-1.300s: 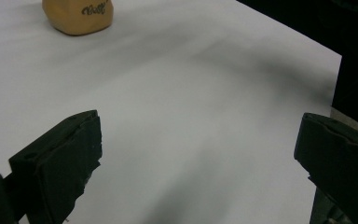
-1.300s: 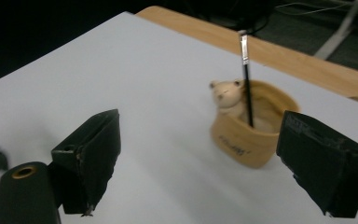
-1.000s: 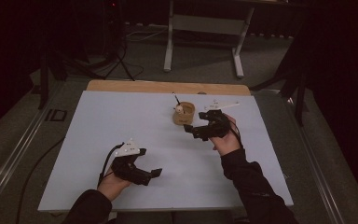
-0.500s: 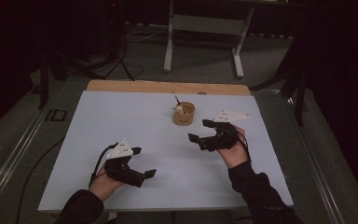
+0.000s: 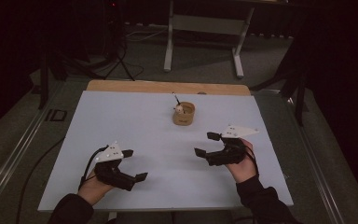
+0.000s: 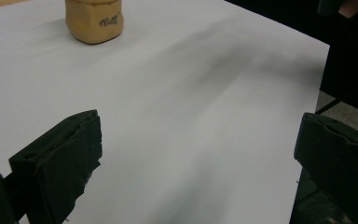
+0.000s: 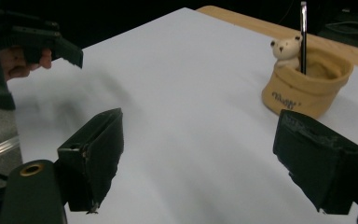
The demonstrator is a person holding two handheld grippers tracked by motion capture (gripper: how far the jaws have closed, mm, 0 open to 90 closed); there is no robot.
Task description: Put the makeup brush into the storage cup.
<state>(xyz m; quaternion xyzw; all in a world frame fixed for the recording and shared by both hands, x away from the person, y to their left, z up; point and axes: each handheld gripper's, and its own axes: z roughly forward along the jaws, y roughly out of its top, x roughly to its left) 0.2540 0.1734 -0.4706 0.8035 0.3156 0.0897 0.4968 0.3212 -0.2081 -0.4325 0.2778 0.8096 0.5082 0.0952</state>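
A tan pouch-shaped pen holder (image 5: 184, 113) with a small bear figure (image 7: 286, 50) on its rim stands on the white table top (image 5: 135, 116), a dark pen (image 7: 303, 32) upright inside it. My left gripper (image 5: 134, 165) rests low near the front left edge, open and empty. My right gripper (image 5: 206, 143) hovers at the front right, also open and empty, well short of the holder. In the left gripper view the holder (image 6: 93, 19) sits far off at top left; both jaws stand wide apart. The right gripper view has the holder (image 7: 305, 84) up at its right.
A strip of bare wood (image 5: 168, 87) runs along the table's far edge. Beyond it stands a grey metal frame (image 5: 205, 28) on a dark floor. The left hand and its gripper (image 7: 23, 42) appear at the upper left of the right gripper view.
My right gripper has drawn back from beside the holder toward the front right of the table. The left gripper slid slightly nearer the front edge. Both stayed open.
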